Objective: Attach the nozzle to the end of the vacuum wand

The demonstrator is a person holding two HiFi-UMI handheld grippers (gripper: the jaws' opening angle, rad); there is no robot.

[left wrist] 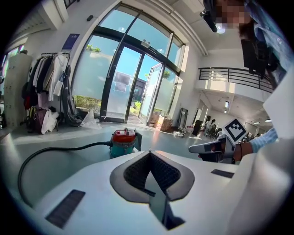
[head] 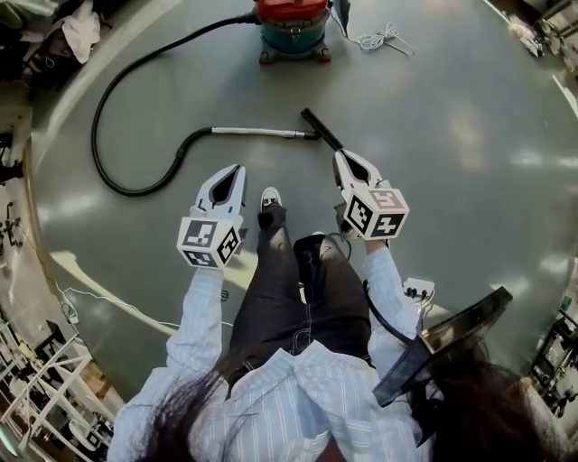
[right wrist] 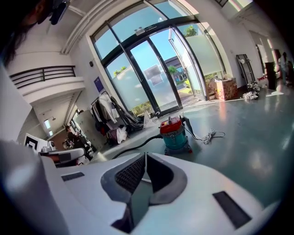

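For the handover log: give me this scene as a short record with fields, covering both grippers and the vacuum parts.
left gripper: held above the floor, jaws together, nothing between them
right gripper: held above the floor, jaws together, nothing between them
vacuum: red and teal canister on the floor
hose: black, loops from canister to wand
wand: silver, lying flat
nozzle: black, meets the wand's end at an angle; whether it is seated is unclear

We see a grey floor (head: 470,135): vacuum (head: 292,27) top centre, hose (head: 117,90) looping left, wand (head: 257,133) mid-frame, nozzle (head: 321,129) at its right end, cord (head: 384,39) upper right.
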